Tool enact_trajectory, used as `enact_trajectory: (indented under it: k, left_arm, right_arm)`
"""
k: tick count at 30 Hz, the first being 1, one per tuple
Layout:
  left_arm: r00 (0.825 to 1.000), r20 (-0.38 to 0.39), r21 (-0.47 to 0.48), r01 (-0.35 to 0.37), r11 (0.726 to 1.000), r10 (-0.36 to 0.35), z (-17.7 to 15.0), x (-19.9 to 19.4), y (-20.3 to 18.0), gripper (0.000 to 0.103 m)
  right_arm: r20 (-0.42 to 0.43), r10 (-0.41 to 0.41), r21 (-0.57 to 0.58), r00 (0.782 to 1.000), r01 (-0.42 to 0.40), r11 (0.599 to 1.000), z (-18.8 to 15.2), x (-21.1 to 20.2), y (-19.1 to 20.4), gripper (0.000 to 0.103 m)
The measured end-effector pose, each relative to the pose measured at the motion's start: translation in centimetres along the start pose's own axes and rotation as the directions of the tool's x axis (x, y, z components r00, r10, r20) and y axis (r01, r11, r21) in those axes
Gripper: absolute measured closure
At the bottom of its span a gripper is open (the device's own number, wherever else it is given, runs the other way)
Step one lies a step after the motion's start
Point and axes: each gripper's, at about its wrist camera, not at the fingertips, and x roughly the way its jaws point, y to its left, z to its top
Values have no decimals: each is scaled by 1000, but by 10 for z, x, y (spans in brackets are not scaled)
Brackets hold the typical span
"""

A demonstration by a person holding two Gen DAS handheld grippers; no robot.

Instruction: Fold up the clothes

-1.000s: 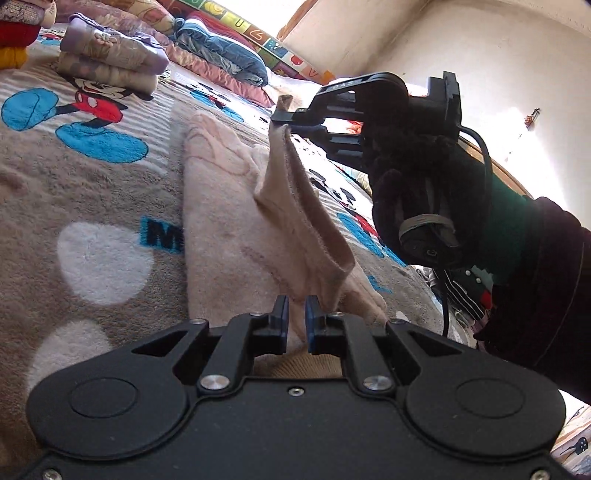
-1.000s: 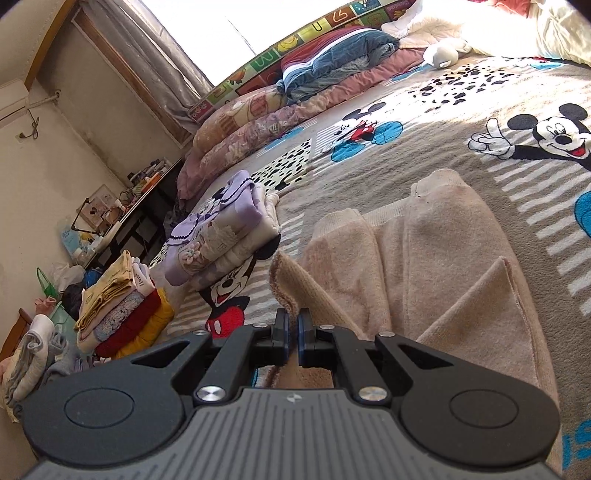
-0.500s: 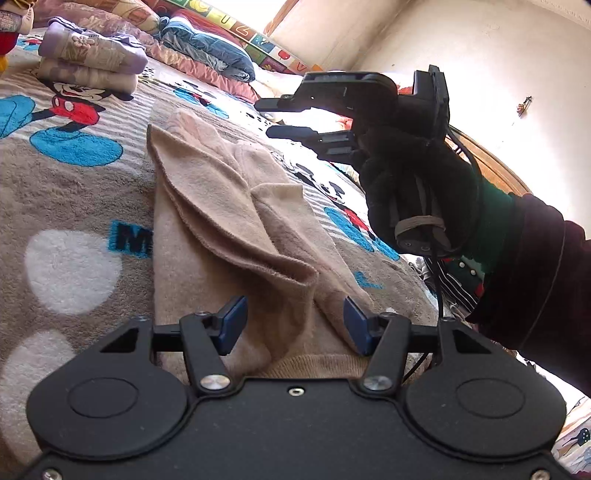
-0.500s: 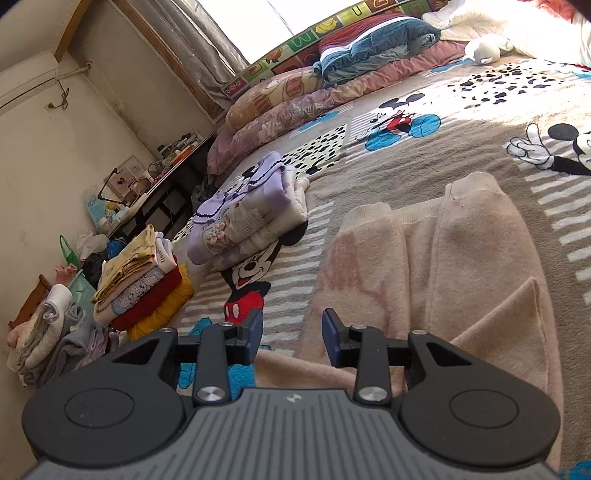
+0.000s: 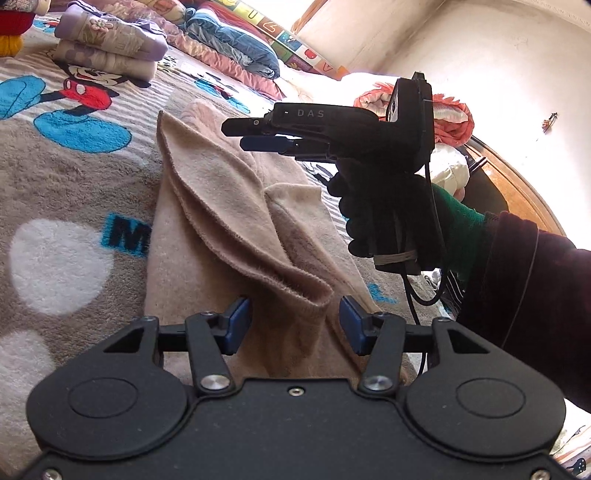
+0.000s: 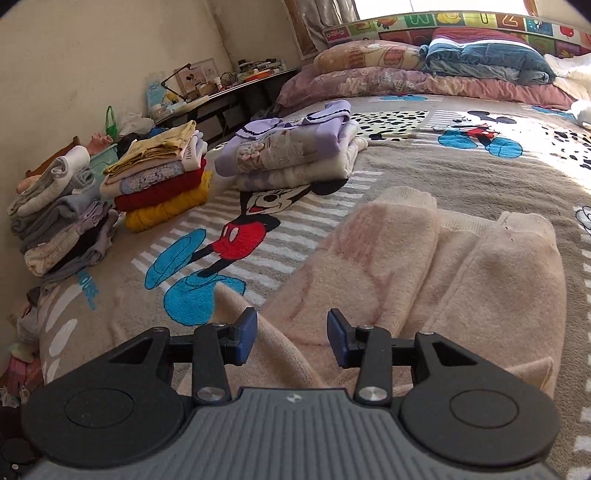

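Beige garment [image 5: 236, 221] lies loosely folded on the bed blanket [image 5: 62, 184], released. Left tool [image 5: 295, 319] jaws apart and closing, fold ridge between them untouched. Right tool [image 6: 291, 334] jaws apart and opening over the garment, gripping nothing. Folded stacks [image 6: 291, 155] far left.

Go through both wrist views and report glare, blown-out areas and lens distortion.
Left wrist view: the white wall at upper right is washed out by sunlight, and the black frame corners show fisheye vignetting. Right wrist view: sun overexposes the far right of the cartoon-mouse blanket, the window is pure white, and the colourful alphabet headboard bows in a curve; the beige fleece trousers stay sharp.
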Motion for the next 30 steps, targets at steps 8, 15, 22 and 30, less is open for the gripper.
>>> enact_trajectory:
  k: [8, 15, 22, 30]
  left_arm:
    - [1000, -20, -22, 10, 1000, -11, 0, 2, 5, 57]
    - [1000, -18, -40, 22, 999, -23, 7, 7, 11, 57]
    - [999, -22, -32, 31, 999, -31, 9, 11, 9, 91]
    - [1000, -9, -100, 9, 995, -10, 7, 1, 25, 95]
  right_arm:
    - [-205, 217, 27, 954, -216, 976, 11, 28, -24, 57]
    - [-400, 275, -95, 874, -338, 936, 16, 30, -15, 59]
    - [-500, 180, -260, 847, -345, 902, 25, 27, 0, 81]
    - [-446, 165, -178, 880, -268, 947, 25, -1, -34, 86]
